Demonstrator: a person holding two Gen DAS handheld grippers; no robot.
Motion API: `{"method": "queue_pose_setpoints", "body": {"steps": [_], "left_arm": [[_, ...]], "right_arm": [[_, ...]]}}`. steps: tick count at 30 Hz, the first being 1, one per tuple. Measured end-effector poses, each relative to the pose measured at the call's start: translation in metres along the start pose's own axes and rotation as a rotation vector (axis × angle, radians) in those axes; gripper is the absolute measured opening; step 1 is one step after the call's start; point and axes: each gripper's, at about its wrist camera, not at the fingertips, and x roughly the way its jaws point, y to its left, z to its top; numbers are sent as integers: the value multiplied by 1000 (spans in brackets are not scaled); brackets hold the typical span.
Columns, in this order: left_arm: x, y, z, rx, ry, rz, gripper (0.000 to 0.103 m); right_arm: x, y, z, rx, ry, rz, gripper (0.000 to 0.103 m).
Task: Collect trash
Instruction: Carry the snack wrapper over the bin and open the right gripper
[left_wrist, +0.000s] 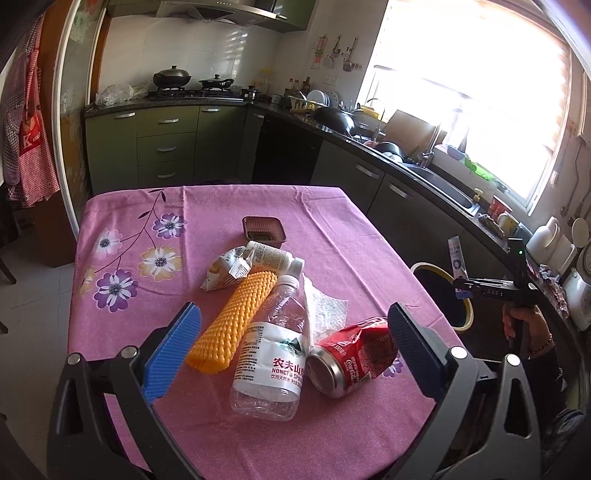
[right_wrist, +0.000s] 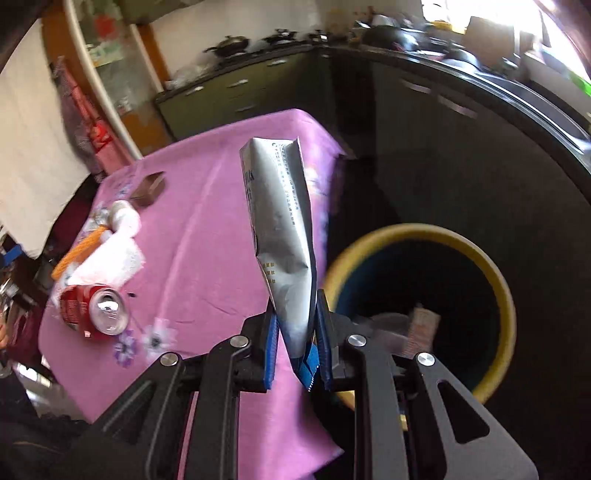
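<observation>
1. My right gripper (right_wrist: 295, 332) has its blue pads pinched tight on the bottom end of a silver foil packet (right_wrist: 282, 236), which stands up from the fingers and leans slightly. In the left wrist view the same gripper (left_wrist: 460, 286) shows small, off the table's right edge, with the packet (left_wrist: 456, 258) sticking up above the bin.
2. The yellow-rimmed bin (right_wrist: 424, 302) sits on the floor just beside the table's right edge, directly right of the held packet. Some scraps lie at its bottom; they are too blurred for me to name.
3. My left gripper (left_wrist: 295, 350) has its fingers spread wide and holds nothing. It hovers over the near half of the table (left_wrist: 221, 424), which is covered in a pink flowered cloth.
4. Between those open fingers lie a clear water bottle (left_wrist: 273, 350), an orange foam net sleeve (left_wrist: 231, 321) touching the bottle's left side, and a crushed red cola can (left_wrist: 351, 354) just right of the bottle's base.
5. A crumpled white tissue (left_wrist: 323, 308) lies behind the can, against the bottle.
6. Farther toward the table's middle sit a small white bottle (left_wrist: 273, 256) lying on its side and a crumpled wrapper (left_wrist: 227, 271) touching it.
7. A small brown tray (left_wrist: 264, 230) stands beyond them, nearer the far edge.
</observation>
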Motion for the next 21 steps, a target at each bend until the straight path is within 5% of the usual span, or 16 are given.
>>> {"method": "queue_pose_setpoints", "body": {"steps": [8,13,16,21], "left_arm": [[1,-13,0,30,8,-3,96],[-2,-11,3,26,6,10,96],[0,-8,4,24,14,25,96],[16,2,6,29,56,32,96]], "right_arm": [[45,-97,-27,177,121,-171,19],[67,-116,-24,208,142,-199,24],[71,-121,-22,217,145,-234,45],[62,-120,-22,211,118,-254,46]]}}
